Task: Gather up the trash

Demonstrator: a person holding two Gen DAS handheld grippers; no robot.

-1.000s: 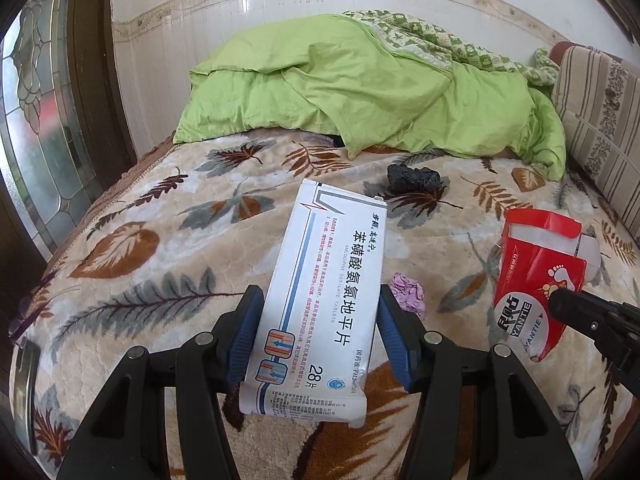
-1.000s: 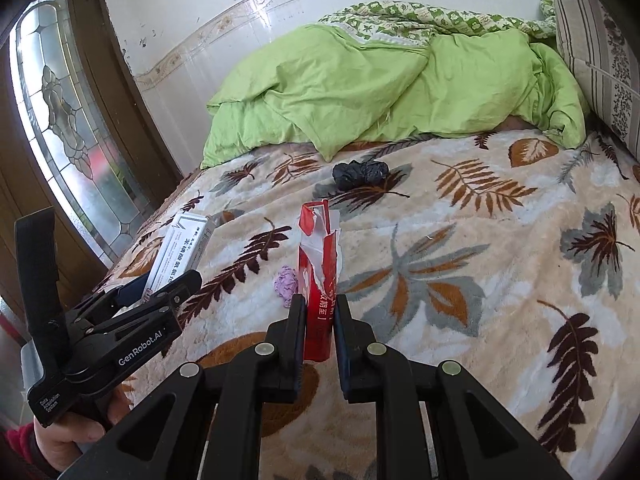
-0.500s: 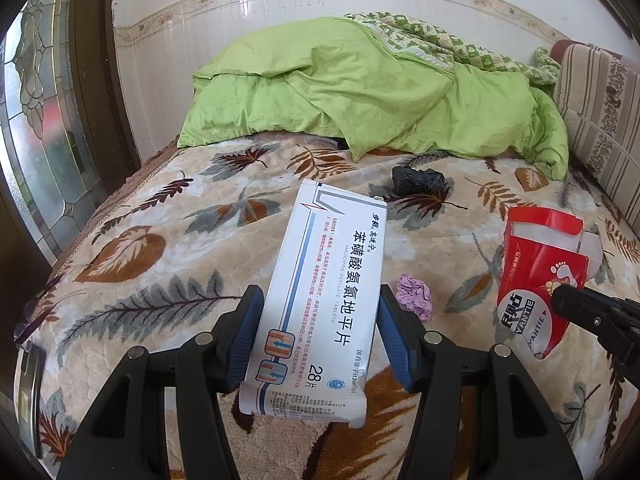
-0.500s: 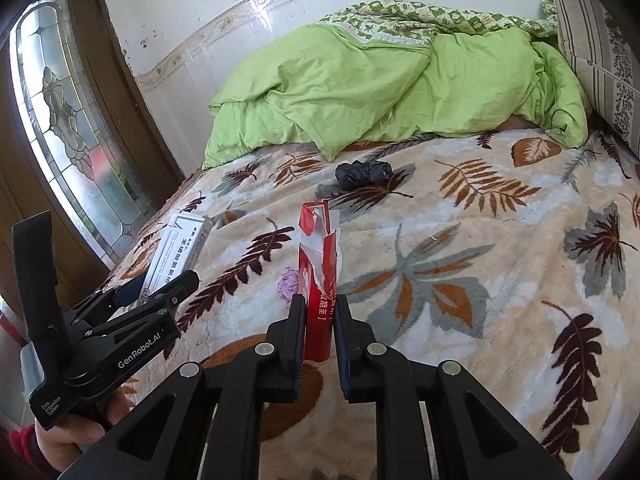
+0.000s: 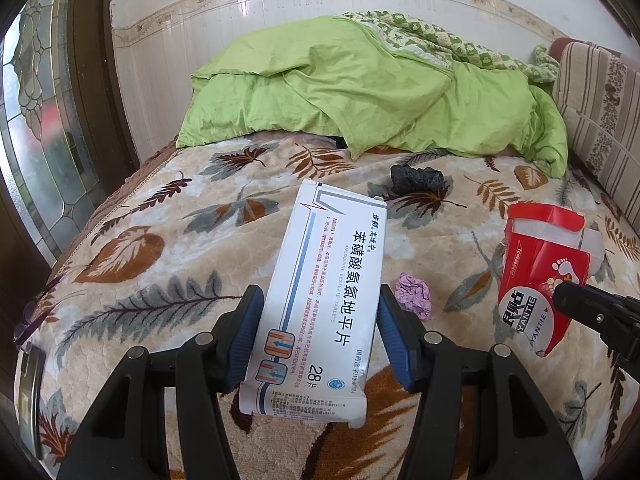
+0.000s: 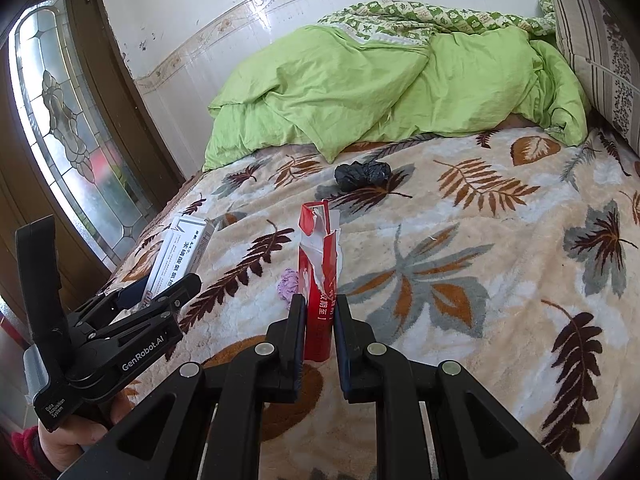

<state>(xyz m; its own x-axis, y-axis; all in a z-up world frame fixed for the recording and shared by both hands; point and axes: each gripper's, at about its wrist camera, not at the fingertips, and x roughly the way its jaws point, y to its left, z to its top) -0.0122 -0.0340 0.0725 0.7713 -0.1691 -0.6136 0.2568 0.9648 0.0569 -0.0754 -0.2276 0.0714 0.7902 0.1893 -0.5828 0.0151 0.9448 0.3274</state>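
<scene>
Trash is filling both our tools: the left gripper (image 5: 318, 338) is pinching a white medicine box (image 5: 320, 296) across its width, the right gripper (image 6: 319, 322) is squeezing a torn red carton (image 6: 320, 280) (flattened, so thin), both lifted over the leaf-patterned blanket (image 6: 480, 280), probably for carrying away; a purple wad (image 5: 414, 294) and black bag (image 5: 416, 178) are lying uncollected.
</scene>
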